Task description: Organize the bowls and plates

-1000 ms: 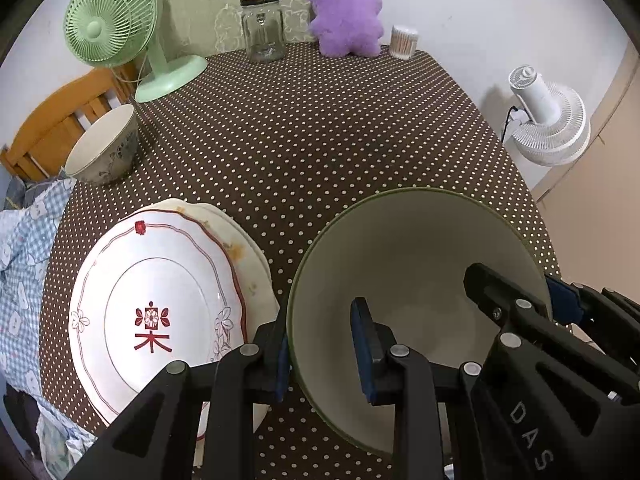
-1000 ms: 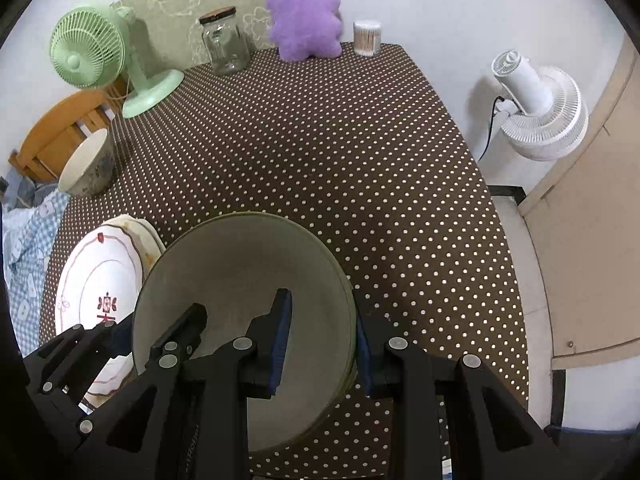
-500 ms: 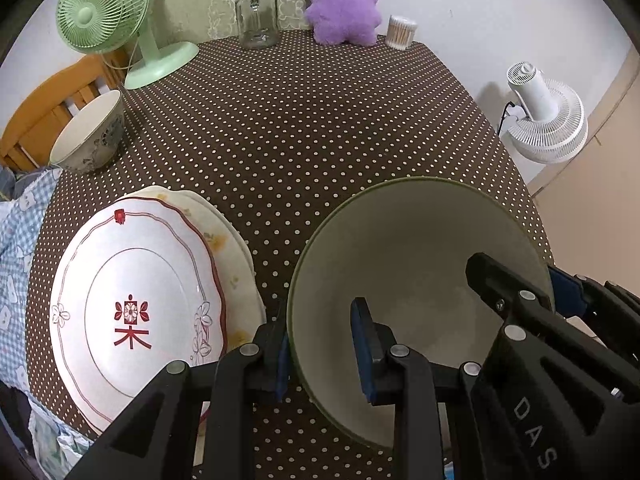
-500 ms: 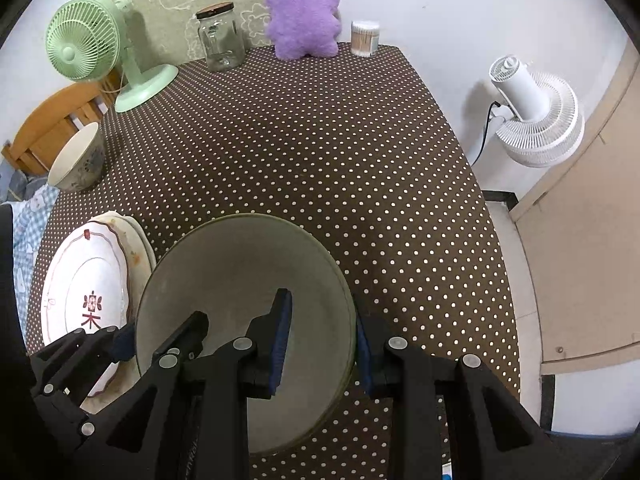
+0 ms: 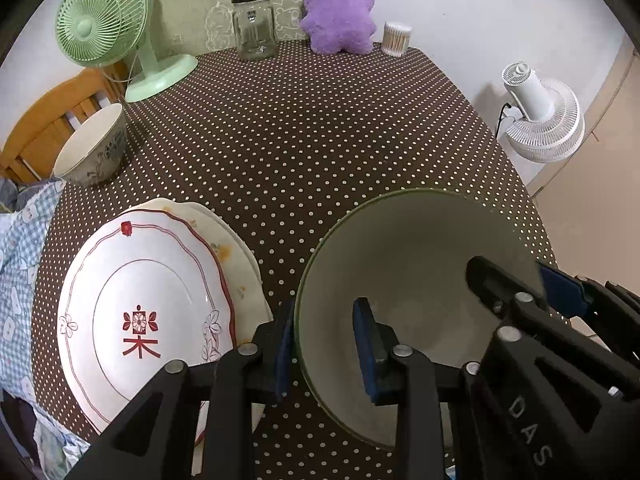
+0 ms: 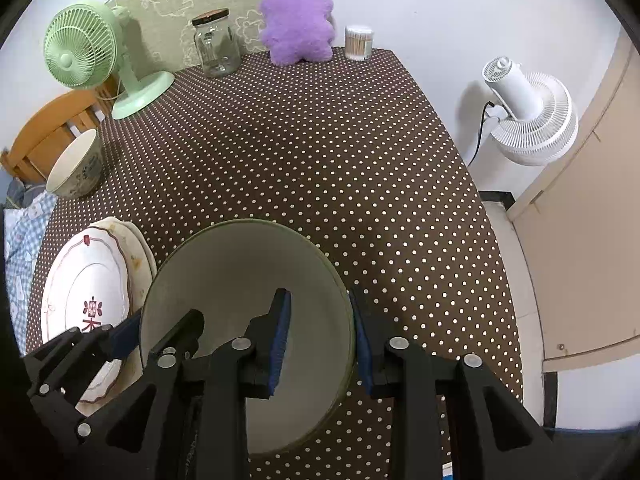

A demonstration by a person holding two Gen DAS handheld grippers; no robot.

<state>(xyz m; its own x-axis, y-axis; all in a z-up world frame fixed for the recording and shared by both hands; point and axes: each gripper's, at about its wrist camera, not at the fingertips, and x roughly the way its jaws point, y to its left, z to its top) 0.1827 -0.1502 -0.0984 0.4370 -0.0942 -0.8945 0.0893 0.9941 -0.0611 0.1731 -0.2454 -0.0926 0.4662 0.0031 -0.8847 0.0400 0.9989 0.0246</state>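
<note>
Bowl, green-rimmed, sits above the dotted table, just right of the plates; the left gripper clamps its left rim, the right gripper its right rim, a pad inside and outside each

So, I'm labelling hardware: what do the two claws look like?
Both the left claw and right claw are matte black angular plastic with silver screw heads and blue pads on the fingers. One body carries white "DAS" lettering. No cables or sleeves show.

Two bowls, two stacked plates, two fans, one jar, one plush, two claws
</note>
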